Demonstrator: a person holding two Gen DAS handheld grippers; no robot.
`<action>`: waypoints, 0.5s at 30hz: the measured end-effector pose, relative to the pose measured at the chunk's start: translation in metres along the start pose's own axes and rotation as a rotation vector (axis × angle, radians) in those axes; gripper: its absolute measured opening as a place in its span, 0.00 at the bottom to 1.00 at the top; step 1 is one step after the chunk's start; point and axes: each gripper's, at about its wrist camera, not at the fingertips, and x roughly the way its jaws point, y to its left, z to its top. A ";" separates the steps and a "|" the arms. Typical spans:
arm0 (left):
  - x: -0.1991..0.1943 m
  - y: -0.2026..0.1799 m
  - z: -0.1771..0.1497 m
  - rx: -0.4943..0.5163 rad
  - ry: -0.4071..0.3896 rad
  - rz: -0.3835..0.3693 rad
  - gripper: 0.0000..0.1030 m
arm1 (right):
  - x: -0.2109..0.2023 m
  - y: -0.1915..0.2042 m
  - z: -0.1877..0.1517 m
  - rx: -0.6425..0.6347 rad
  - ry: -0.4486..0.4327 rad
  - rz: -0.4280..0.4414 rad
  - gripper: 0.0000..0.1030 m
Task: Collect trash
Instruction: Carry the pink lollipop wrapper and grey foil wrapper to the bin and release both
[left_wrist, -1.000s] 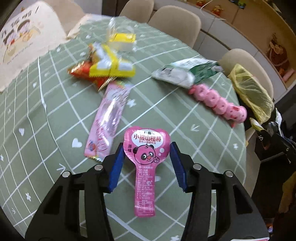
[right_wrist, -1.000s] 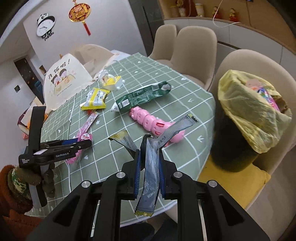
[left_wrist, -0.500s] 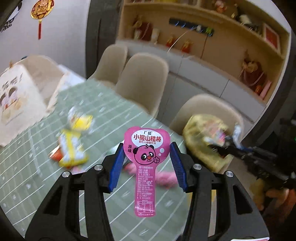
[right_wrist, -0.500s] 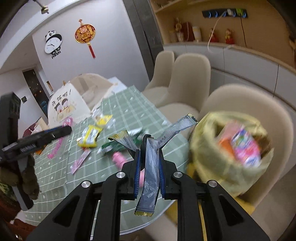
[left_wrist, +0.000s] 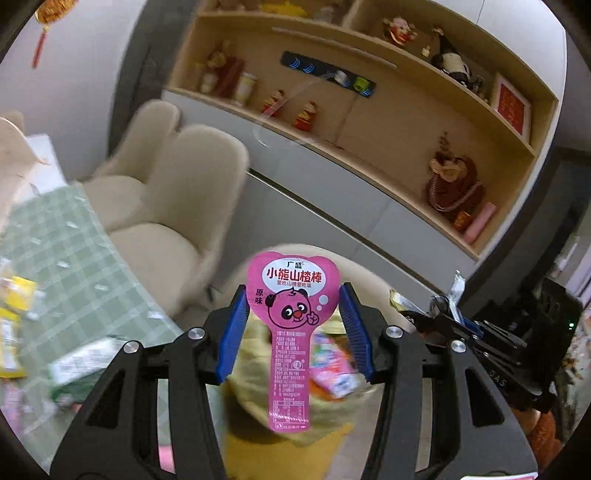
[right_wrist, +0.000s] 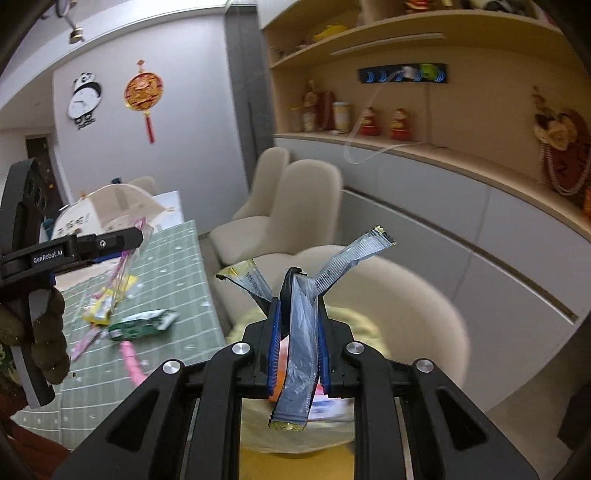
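wrapper (left_wrist: 291, 328) between left fingers (left_wrist: 232, 332)

Both grippers swing off the table and arrive over the trash bag

A second back the left gripper (left_wrist: 291, 328) had its pink panda wrapper (left_wrist: 291, 332) low over the green tablecloth (left_wrist: 70, 258) among the litter; now that cloth has slid off to the left edge of its view, and the yellow trash bag (left_wrist: 258, 391) sits blurred right beneath the wrapper. The right gripper (right_wrist: 297, 339), carrying its silver wrappers (right_wrist: 301, 343), has come across too: the bag (right_wrist: 354, 321), earlier off to its right, now lies directly under the blue pads, with shelves and cabinet filling the background.
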 end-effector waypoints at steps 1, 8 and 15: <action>0.012 -0.007 -0.001 0.000 0.017 -0.011 0.46 | -0.001 -0.007 -0.001 0.010 0.002 -0.006 0.17; 0.084 -0.035 -0.017 0.051 0.145 -0.001 0.46 | 0.005 -0.066 -0.014 0.124 0.014 -0.026 0.17; 0.139 -0.035 -0.031 0.032 0.245 0.032 0.46 | 0.018 -0.088 -0.033 0.202 0.046 -0.018 0.17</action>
